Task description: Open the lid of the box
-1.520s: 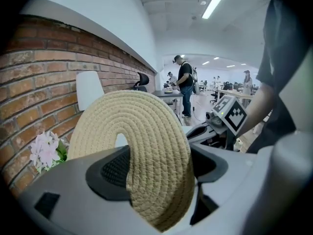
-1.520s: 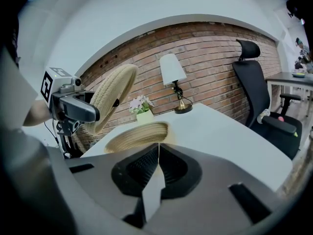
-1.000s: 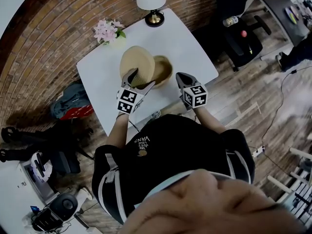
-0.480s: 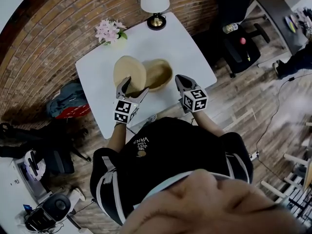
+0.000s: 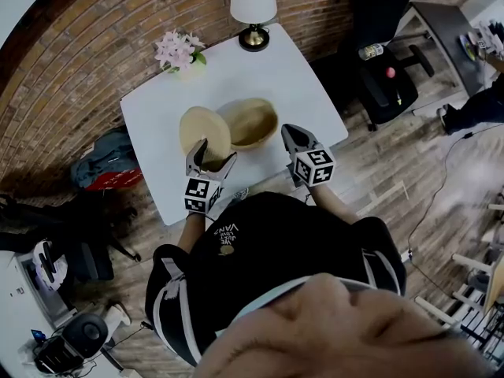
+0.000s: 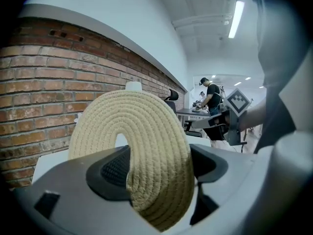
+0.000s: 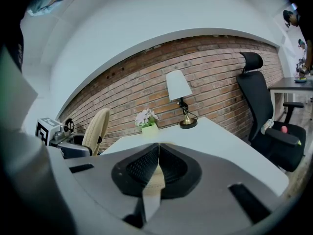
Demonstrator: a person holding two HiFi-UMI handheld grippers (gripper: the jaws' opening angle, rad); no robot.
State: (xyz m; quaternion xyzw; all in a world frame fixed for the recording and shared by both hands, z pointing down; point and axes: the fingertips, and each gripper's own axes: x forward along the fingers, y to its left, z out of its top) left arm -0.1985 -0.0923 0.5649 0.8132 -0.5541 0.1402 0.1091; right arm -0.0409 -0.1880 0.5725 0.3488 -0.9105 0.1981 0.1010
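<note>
A round woven box point(image 5: 252, 122) stands open on the white table point(image 5: 291, 77). Its flat woven lid point(image 5: 201, 131) is off the box, to its left, held on edge. My left gripper point(image 5: 210, 157) is shut on the lid's near edge; in the left gripper view the lid point(image 6: 142, 131) fills the space between the jaws of that gripper point(image 6: 156, 165). My right gripper point(image 5: 294, 139) is at the box's right side, shut on a thin beige strip, the box's rim point(image 7: 155, 182), which is pinched in that gripper point(image 7: 157, 168).
A lamp point(image 5: 253, 6) and a pot of pink flowers point(image 5: 177, 51) stand at the table's far edge by the brick wall. A black office chair point(image 5: 386, 69) is to the right, a backpack point(image 5: 110, 160) on the floor to the left.
My left gripper has carried the lid leftward and lower, away from the box, so the box's inside now shows. The right gripper has stayed on the rim.
</note>
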